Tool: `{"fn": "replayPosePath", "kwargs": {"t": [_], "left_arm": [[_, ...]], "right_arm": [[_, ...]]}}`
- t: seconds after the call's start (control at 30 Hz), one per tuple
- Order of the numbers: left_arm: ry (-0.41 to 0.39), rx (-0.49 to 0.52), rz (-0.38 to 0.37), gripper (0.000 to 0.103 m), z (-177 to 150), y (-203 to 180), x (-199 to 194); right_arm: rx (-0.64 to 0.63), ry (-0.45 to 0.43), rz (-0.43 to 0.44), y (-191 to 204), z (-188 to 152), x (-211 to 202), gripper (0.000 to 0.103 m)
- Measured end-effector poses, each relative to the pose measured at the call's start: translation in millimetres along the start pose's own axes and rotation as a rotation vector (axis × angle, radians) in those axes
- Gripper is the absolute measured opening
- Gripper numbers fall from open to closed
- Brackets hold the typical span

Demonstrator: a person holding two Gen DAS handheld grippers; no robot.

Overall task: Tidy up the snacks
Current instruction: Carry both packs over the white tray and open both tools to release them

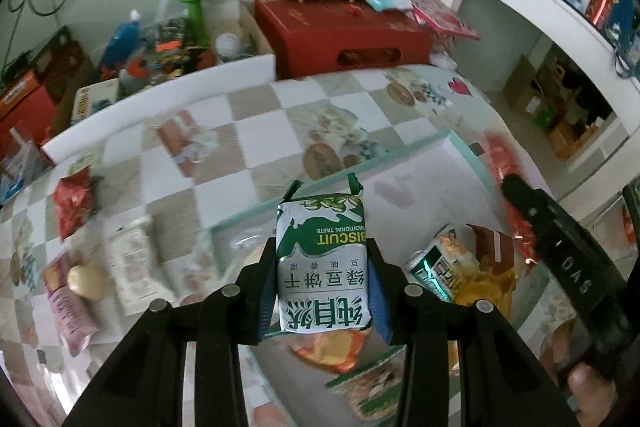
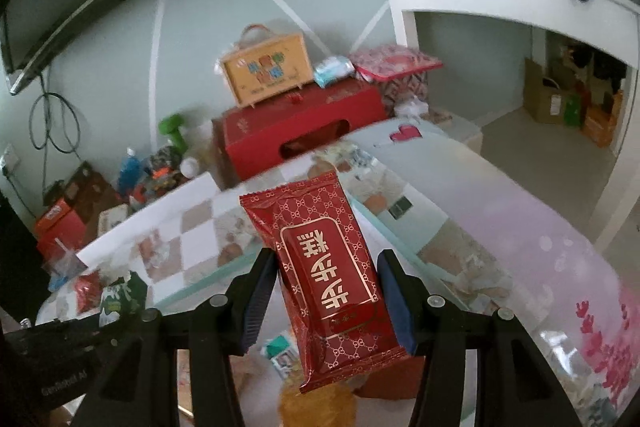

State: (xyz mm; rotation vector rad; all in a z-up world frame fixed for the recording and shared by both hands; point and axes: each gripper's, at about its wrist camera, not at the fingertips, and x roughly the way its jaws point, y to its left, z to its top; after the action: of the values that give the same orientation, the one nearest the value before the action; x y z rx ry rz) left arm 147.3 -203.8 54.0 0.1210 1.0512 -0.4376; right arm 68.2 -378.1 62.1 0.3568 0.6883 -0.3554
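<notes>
left wrist view: the green-and-white biscuit pack (image 1: 322, 263) is pinched by the left gripper (image 1: 322, 291), carried above the clear bin (image 1: 420, 151), probably so it can be dropped in with the snacks already piled there.
loose snacks: a few are left beside the bin on the checkered tablecloth (image 1: 248, 131), red packet (image 1: 74, 201) included.
right wrist view: the red cake packet (image 2: 330, 279) is clamped by the right gripper (image 2: 330, 299), held over the same bin, likely next in.

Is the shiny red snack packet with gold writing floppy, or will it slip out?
The shiny red foil packet with gold writing probably stays fairly stiff: it juts out past the right gripper without drooping. Its glossy wrapper looks slippery, so it might slide. It seems light, since a side pinch holds it.
</notes>
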Motion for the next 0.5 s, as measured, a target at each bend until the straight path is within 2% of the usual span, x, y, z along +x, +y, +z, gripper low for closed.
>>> {"fn": "replayPosePath", "kwargs": {"t": [0.17,0.43,0.5], "left_arm": [[0.025,0.027,-0.003,0.041,8,-18,24],[0.050,0.024,-0.005,0.043,13,-29,44],[0.047,0.019,0.001,0.056,14,-29,44]], "right_arm": [[0.010,0.035,0.021,-5,-3,18,0.055],[0.013,0.098,0.007,-9,-10,36,0.055],[0.013,0.117,-0.005,-9,-12,39,0.055]]}}
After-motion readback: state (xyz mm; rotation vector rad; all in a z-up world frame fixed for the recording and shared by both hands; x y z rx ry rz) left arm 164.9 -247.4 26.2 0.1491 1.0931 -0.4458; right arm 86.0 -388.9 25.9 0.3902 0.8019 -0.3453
